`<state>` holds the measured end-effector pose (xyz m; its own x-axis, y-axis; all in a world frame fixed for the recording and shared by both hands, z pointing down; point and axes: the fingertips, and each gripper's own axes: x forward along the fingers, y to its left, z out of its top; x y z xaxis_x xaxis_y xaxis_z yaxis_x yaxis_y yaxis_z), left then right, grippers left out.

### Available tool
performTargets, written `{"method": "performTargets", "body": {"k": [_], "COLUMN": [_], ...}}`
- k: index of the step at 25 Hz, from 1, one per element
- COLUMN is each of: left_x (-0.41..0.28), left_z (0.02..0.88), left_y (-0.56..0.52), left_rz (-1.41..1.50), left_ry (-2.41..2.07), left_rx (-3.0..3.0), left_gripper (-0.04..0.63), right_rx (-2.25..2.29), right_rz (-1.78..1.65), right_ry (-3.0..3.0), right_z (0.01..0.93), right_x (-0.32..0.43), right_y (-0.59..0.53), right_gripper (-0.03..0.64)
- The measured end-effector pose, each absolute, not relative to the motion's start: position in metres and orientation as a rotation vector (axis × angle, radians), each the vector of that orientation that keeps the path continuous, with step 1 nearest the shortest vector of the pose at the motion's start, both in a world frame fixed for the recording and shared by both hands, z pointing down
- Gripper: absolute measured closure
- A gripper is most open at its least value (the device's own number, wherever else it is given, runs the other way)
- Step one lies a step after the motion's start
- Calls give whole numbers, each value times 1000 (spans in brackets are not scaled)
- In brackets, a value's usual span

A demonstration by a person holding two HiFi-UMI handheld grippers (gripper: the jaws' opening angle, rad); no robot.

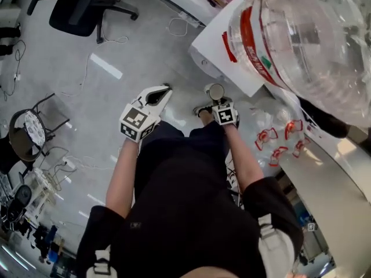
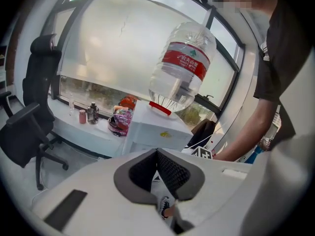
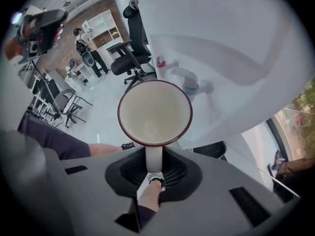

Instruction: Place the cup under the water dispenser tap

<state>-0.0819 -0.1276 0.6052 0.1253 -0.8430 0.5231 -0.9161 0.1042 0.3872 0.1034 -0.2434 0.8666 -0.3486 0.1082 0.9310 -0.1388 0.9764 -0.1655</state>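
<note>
Firmly, right gripper (image 3: pixel 154 157) pinches round cream cup (image 3: pixel 155 113) by its handle; left gripper (image 2: pixel 158 153) jaws meet.

light: bright day, comes in by the window (image 2: pixel 123 53) | glare: white shiny spots on the floor (image 1: pixel 106 66) | edges: gripper views round, dark, bent | blur: little

cup (image 3: pixel 154 113): cream, maroon rim | dispenser (image 2: pixel 156 132): white | bottle label (image 2: pixel 184 62): red, white print

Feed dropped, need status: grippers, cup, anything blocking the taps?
Right gripper shut on cup handle. Left gripper shut, empty. Cup not yet under taps; nothing between.
</note>
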Motion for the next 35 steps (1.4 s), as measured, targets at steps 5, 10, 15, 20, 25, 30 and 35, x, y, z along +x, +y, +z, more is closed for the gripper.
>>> {"method": "performTargets", "body": {"k": [5, 10, 15, 20, 25, 30, 35], "left_x": [-75, -68, -65, -59, -53, -53, -53], "left_z": [617, 627, 639, 653, 667, 670, 672], "left_y": [-116, -107, -96, -81, -71, -66, -66], "left_rz": [166, 165, 167, 181, 194, 200, 194], "left_ry": [-1718, -1728, -1727, -1709, -1685, -1682, -1674], "left_rx": [1697, 1678, 1658, 1635, 1627, 1623, 1626], "left_gripper": [595, 595, 595, 595, 595, 595, 595], "right_rx": [75, 49, 86, 210, 291, 330, 340], "right_rz": [290, 294, 241, 249, 263, 252, 271], "right_ry": [-1876, -1826, -1801, -1829, -1786, -1783, -1807], "right_z": [902, 941, 973, 993, 1013, 1021, 1022], "right_x": [96, 91, 86, 74, 75, 75, 69], "right_y": [-253, -247, -250, -270, -288, -297, -296], "right_gripper": [578, 578, 578, 578, 577, 577, 575]}}
